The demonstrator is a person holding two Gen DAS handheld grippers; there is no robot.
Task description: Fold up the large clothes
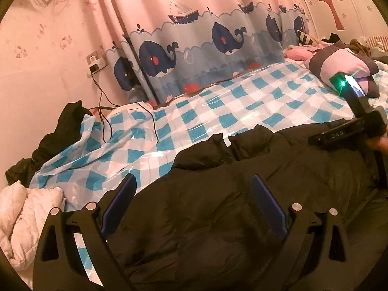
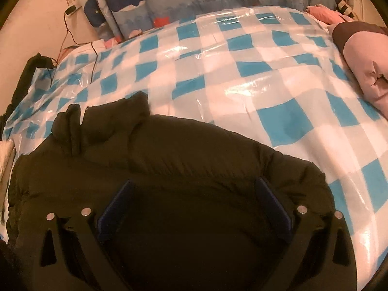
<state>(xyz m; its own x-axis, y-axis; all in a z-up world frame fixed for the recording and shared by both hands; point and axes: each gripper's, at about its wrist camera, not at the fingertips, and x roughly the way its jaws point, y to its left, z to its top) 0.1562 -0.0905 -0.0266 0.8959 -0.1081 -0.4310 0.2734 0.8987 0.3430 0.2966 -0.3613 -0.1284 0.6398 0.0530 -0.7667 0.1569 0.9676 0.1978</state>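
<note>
1. Black and puffy, the jacket lies spread on a bed under a glossy blue-and-white check sheet, collar toward the whale-print curtain.
2. The left gripper hangs over the jacket's left part, jaws spread wide and grasping nothing; the fabric beneath looks untouched.
3. The right gripper hovers low over the jacket's body, jaws likewise released and empty. Whether its pads touch the cloth cannot be told.
4. In the left view the right gripper's housing shows at the right edge, a green light glowing on top and a hand just behind it.
5. Judged from the flat, unfolded coat, the work appears to be at its start: choosing a hold before a first fold.
6. The next move likely calls for each gripper to drop to a side or sleeve, pinch a thick bite of padding, and carry it across; the slick sheet may let the jacket slide.
7. Readable writing: "DAS" on that housing. A small white tag sits at the collar, its text too small to read.
8. A white quilted garment lies at the left, another dark one beyond it.
</note>
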